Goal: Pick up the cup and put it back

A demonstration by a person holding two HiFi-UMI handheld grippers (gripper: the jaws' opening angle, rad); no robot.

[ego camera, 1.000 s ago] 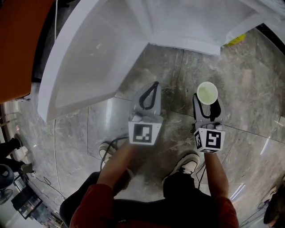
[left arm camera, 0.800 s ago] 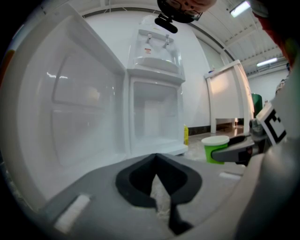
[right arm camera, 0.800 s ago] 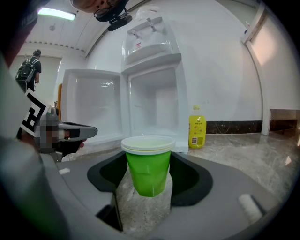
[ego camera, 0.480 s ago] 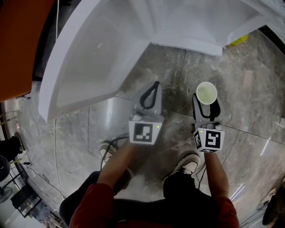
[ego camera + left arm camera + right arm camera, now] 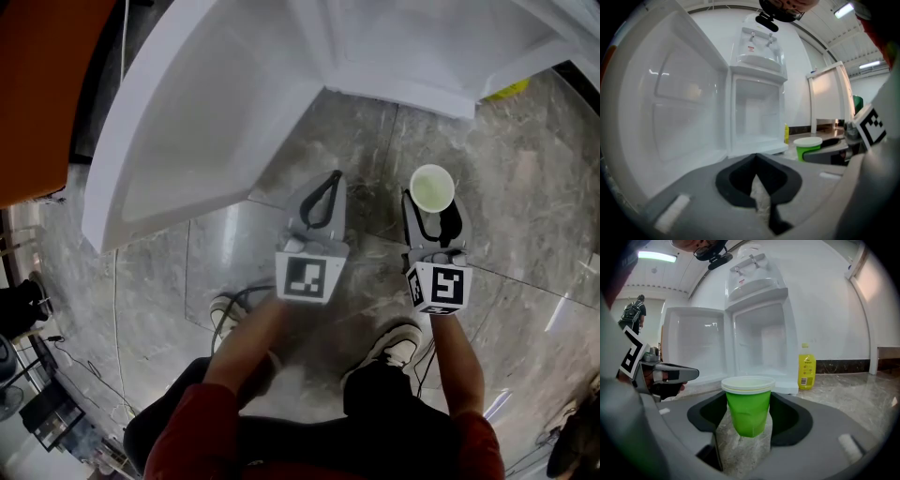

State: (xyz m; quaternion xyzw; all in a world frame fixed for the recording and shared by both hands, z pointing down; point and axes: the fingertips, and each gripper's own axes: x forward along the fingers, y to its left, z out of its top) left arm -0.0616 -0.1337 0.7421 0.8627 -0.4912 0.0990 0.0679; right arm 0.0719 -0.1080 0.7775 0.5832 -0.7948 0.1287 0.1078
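Note:
A green cup with a white rim (image 5: pixel 432 187) hangs above the marble floor, with my right gripper (image 5: pixel 432 208) shut on it. In the right gripper view the cup (image 5: pixel 749 406) stands upright between the two jaws (image 5: pixel 749 414), its base off the floor. My left gripper (image 5: pixel 330 180) is level beside it on the left, shut, with nothing in it; its tips meet (image 5: pixel 756 157). The left gripper view shows the cup (image 5: pixel 806 147) at right. Both grippers point at an open white fridge (image 5: pixel 403 47).
The fridge door (image 5: pixel 187 122) swings out to the left, and the compartment (image 5: pixel 761 348) looks bare. A yellow bottle (image 5: pixel 804 365) stands on the floor right of the fridge. My shoes (image 5: pixel 398 342) are below the grippers. An orange surface (image 5: pixel 37 94) is far left.
Both grippers sit slightly higher in the head view, a touch nearer the fridge. The cup stays in the right gripper; the left stays shut.

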